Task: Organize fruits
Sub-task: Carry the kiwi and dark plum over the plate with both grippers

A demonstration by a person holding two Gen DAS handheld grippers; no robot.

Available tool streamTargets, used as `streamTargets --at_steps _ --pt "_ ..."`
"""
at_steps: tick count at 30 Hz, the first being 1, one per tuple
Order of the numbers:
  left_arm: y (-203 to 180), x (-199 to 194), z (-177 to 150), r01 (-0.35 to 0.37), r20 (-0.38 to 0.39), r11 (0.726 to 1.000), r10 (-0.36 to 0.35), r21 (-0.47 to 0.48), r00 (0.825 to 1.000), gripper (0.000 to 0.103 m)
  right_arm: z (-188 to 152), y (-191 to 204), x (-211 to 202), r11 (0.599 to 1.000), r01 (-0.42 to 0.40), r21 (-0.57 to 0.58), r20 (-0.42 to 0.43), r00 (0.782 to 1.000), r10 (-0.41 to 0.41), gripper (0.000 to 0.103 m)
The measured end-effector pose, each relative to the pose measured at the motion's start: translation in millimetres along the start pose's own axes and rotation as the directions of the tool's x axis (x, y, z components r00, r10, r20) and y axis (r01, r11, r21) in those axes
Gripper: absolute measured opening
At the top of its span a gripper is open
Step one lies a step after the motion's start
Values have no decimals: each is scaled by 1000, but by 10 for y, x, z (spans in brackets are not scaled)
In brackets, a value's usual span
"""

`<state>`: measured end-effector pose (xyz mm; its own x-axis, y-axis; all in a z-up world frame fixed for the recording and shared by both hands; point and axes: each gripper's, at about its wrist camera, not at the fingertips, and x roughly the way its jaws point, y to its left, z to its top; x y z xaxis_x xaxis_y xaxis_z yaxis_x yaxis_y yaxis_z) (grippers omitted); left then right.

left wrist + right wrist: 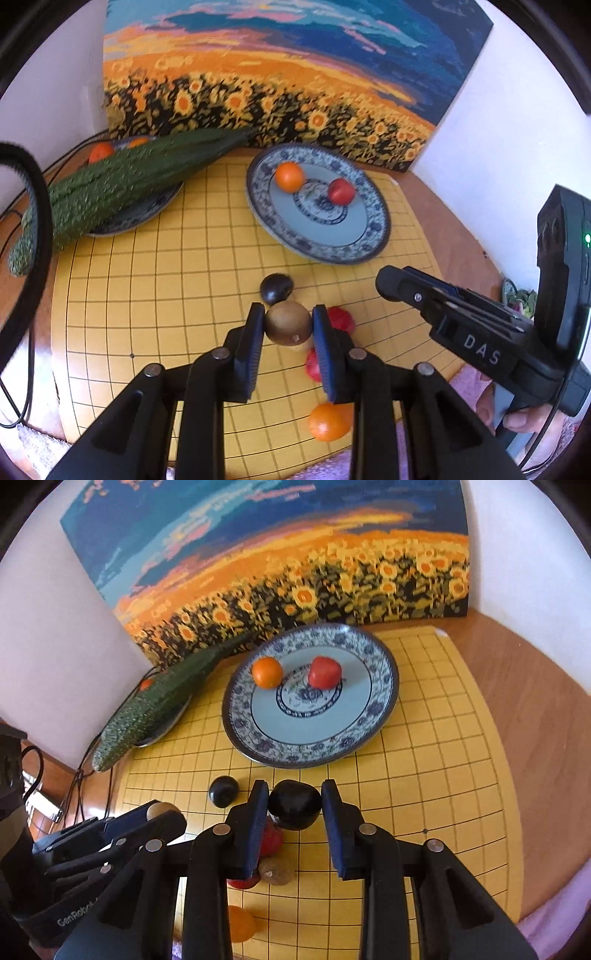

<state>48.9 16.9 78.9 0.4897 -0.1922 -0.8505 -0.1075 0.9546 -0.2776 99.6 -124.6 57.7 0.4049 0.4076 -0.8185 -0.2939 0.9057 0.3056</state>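
My left gripper (289,321) is shut on a brown kiwi (288,322) just above the yellow grid board (147,295). My right gripper (294,799) is shut on a dark plum (294,803), pressed by both pads. A blue patterned plate (376,709) holds an orange (267,672) and a red fruit (324,672); this plate also shows in the left wrist view (369,236). Loose on the board lie another dark plum (276,288), red fruits (341,318), an orange (328,421) and a second kiwi (276,871).
A long green bitter gourd (122,181) lies across a second plate (147,214) at the left, with an orange fruit (100,152) behind it. A sunflower painting (280,81) leans on the wall behind. Cables (14,369) hang at the left edge.
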Motion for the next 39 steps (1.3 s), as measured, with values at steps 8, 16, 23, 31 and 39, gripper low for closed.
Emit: streamTargets --at_steps 8,16,23,31,39 --pt "-183 -54 149 11 23 1000 -11 7 1000 27 79 -103 -182 999 -2 -39 30 1000 3 31" --pt "-304 -75 301 4 40 1000 -4 8 999 27 176 -155 -264 997 -5 -76 46 999 8 31" --pt "-352 -28 360 7 46 1000 -8 4 999 27 261 -161 -295 995 -6 -96 60 998 12 31" --pt "-371 92 427 12 38 1000 -12 4 999 27 369 -232 -300 994 1 -107 79 997 8 31" --pt "-391 253 572 12 37 1000 -12 -8 999 27 475 -361 -158 995 -9 -103 73 997 17 31"
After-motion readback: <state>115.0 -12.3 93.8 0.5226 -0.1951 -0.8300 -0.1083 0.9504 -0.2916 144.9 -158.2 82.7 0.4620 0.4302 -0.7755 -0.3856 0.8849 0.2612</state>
